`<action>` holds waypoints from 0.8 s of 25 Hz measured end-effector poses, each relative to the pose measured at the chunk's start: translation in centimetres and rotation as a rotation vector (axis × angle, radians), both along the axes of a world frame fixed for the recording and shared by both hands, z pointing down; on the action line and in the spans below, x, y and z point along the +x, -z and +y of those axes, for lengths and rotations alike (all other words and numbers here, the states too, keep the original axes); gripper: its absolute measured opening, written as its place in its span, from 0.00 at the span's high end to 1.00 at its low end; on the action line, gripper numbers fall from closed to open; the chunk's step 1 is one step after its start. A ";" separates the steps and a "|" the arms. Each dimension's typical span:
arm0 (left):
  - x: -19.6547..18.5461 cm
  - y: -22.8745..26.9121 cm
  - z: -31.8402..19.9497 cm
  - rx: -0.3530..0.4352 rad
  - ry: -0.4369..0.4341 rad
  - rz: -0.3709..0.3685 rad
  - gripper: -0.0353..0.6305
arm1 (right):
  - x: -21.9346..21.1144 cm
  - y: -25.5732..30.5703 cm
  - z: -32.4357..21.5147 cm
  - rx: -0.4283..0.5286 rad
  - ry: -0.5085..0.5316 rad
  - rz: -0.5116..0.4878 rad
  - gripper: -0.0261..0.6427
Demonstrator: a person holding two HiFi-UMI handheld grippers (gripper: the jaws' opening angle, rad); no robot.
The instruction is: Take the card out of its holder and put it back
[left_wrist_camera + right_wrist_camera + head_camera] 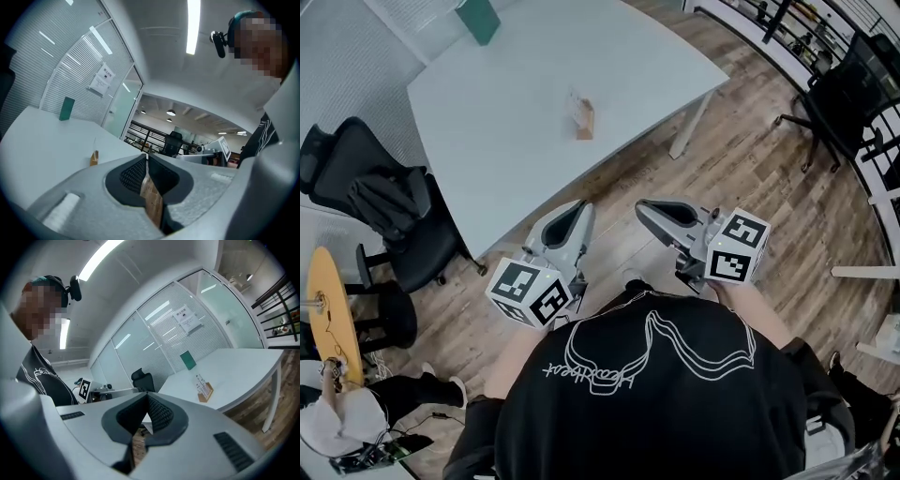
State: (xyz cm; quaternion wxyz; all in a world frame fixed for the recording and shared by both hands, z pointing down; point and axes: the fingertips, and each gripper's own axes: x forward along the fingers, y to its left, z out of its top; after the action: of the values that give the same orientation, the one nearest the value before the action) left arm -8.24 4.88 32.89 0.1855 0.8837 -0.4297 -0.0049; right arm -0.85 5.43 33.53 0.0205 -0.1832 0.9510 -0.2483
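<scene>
A small wooden card holder (584, 120) stands near the middle of the pale table (506, 141), with a clear card upright in its slot. It also shows far off as the holder (94, 158) in the left gripper view and as the holder (205, 392) in the right gripper view. Both grippers are held close to the person's body, over the wooden floor and short of the table's near edge. My left gripper (578, 212) is shut and holds nothing. My right gripper (648, 208) is also shut and empty. Their tips point toward the table.
A green block (478, 21) stands at the table's far edge. A black office chair (389, 220) with a bag on it stands left of the table, and another black chair (834, 103) at the far right. A round wooden stool (328, 314) is at the left.
</scene>
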 end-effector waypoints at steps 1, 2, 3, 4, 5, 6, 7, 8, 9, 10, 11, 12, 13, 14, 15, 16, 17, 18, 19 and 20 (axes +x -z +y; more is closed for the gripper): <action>0.5 0.0 -1.3 0.000 0.007 -0.009 0.92 | 0.6 0.0 -1.2 0.000 0.006 0.002 0.95; 0.9 0.0 -2.4 0.004 0.016 -0.015 0.92 | 1.1 0.0 -2.2 0.002 0.014 0.004 0.95; 1.1 0.1 -3.3 0.012 0.030 -0.018 0.92 | 1.5 0.0 -3.1 0.007 0.022 0.007 0.95; 1.2 0.3 -4.0 0.024 0.048 -0.020 0.92 | 1.8 0.1 -3.7 0.014 0.028 0.008 0.95; 1.2 0.4 -4.6 0.035 0.067 -0.022 0.92 | 2.1 0.2 -4.3 0.019 0.032 0.007 0.95; 1.1 0.4 -5.2 0.042 0.085 -0.026 0.92 | 2.4 0.3 -4.9 0.024 0.033 0.004 0.95; 1.2 0.4 -5.8 0.045 0.101 -0.030 0.92 | 2.7 0.3 -5.5 0.026 0.033 0.000 0.95; 1.2 0.2 -6.4 0.042 0.113 -0.032 0.92 | 2.9 0.3 -5.9 0.025 0.033 -0.003 0.95; 1.2 0.0 -7.0 0.034 0.123 -0.033 0.92 | 3.1 0.1 -6.3 0.022 0.033 -0.004 0.95; 1.2 -0.2 -7.4 0.025 0.132 -0.034 0.92 | 3.2 -0.2 -6.6 0.016 0.035 -0.004 0.95; 1.1 -0.5 -7.9 0.016 0.142 -0.037 0.91 | 3.3 -0.5 -6.8 0.011 0.039 -0.004 0.95; 0.9 -0.7 -8.5 0.008 0.152 -0.039 0.89 | 3.2 -0.6 -7.2 0.007 0.044 -0.003 0.95; 0.7 -1.0 -9.0 0.000 0.164 -0.038 0.85 | 3.1 -0.8 -7.5 0.006 0.047 -0.003 0.95; 0.3 -1.4 -9.6 -0.008 0.175 -0.037 0.82 | 3.0 -0.9 -8.0 0.006 0.048 -0.002 0.95; 0.0 -1.9 -10.2 -0.017 0.184 -0.035 0.80 | 2.9 -1.0 -8.5 0.004 0.047 0.000 0.95; -0.4 -2.5 -10.8 -0.028 0.193 -0.034 0.79 | 2.9 -1.2 -8.9 0.001 0.043 0.004 0.95; -0.9 -3.1 -11.3 -0.039 0.200 -0.032 0.78 | 2.8 -1.5 -9.5 -0.005 0.038 0.010 0.95; -1.3 -3.7 -12.0 -0.049 0.206 -0.029 0.77 | 2.8 -1.7 -10.0 -0.011 0.032 0.016 0.95; -1.6 -4.1 -12.6 -0.057 0.210 -0.027 0.77 | 2.8 -2.0 -10.5 -0.017 0.025 0.020 0.95; -1.9 -4.6 -13.4 -0.064 0.212 -0.026 0.76 | 2.7 -2.1 -11.1 -0.023 0.018 0.022 0.95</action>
State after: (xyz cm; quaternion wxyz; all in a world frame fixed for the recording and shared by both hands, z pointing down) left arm -10.17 -8.53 37.46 0.2064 0.8270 -0.5230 0.0009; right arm 1.86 -5.71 35.66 0.0056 -0.1774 0.9499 -0.2574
